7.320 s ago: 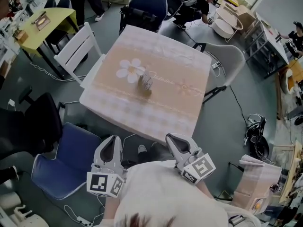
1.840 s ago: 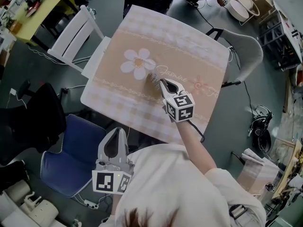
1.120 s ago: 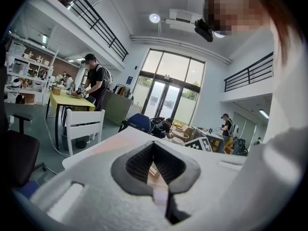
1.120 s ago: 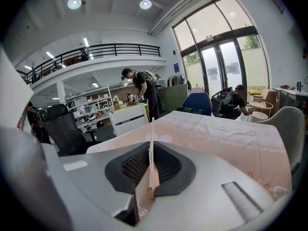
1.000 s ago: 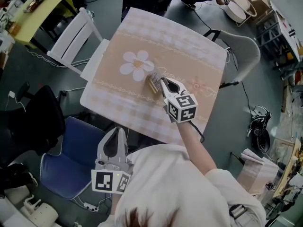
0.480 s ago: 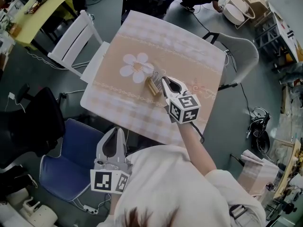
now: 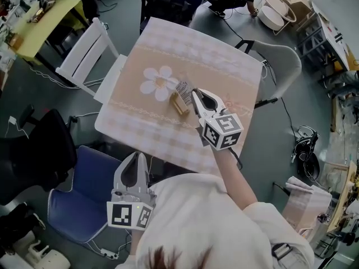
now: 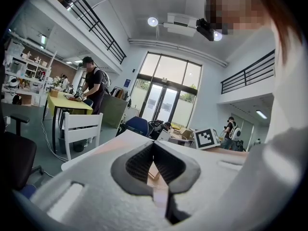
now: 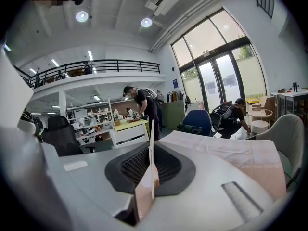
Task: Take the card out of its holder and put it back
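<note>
A: Status?
B: The pull-out half looks done. The right hand-held gripper [image 7: 195,94] is pinched narrow on the card [image 7: 183,88], at frame centre in the head view. In the picture the card sits just above the wooden holder [image 7: 179,103] on the counter [image 7: 224,66].
A: Holder contents?
B: The slot looks empty, but I can't fully confirm. Reinsertion is still to do.
A: Other side?
B: The left hand-held gripper [image 7: 136,157] is at lower left, off the counter, jaws together with nothing in them.

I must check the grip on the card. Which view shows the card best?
The right gripper view: the card stands edge-on, pinched between the fingers of the right gripper. The head view shows its face small, near the wooden holder. The left gripper view does not show it clearly.
</note>
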Tool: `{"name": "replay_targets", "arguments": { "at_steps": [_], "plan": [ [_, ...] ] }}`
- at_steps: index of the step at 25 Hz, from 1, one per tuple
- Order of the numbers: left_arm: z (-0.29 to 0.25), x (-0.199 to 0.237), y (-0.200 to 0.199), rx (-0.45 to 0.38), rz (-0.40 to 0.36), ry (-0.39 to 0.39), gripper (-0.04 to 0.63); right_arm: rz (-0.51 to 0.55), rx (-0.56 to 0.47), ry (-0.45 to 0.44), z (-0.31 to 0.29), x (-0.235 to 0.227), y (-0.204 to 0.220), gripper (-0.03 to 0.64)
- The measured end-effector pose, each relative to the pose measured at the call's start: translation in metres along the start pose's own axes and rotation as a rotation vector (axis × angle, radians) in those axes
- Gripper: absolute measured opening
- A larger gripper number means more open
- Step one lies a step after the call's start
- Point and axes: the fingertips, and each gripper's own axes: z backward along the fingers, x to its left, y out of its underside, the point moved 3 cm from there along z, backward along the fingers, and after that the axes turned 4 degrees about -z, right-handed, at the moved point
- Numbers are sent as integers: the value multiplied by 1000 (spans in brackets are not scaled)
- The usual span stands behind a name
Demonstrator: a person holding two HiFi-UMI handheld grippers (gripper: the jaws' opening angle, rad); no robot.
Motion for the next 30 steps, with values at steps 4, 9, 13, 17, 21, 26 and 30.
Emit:
{"name": "replay_targets", "arguments": {
  "at_steps": [4, 9, 13, 17, 21, 26, 30],
  "plan": [
    [0, 1, -1, -1, -3, 19, 0, 17, -66, -5, 18, 10, -26, 15],
    [1, 4, -3, -8, -15, 41, 0, 23, -153, -1, 42, 23, -51, 15],
    [4, 6, -6, -21, -35, 52, 0, 19, -203, -3, 59, 32, -63, 15],
    [8, 10, -10, -39, -50, 50, 0, 30, -234, -15, 81, 45, -72, 15],
    [10, 8, -16, -62, -63, 55, 0, 35, -272, -20, 110, 54, -81, 15],
    [13, 6, -21, -82, -80, 62, 0, 6, -303, -23, 146, 66, -76, 15],
    [18, 2, -25, -97, -99, 72, 0, -19, -312, -21, 170, 72, -64, 15]
  ]
}}
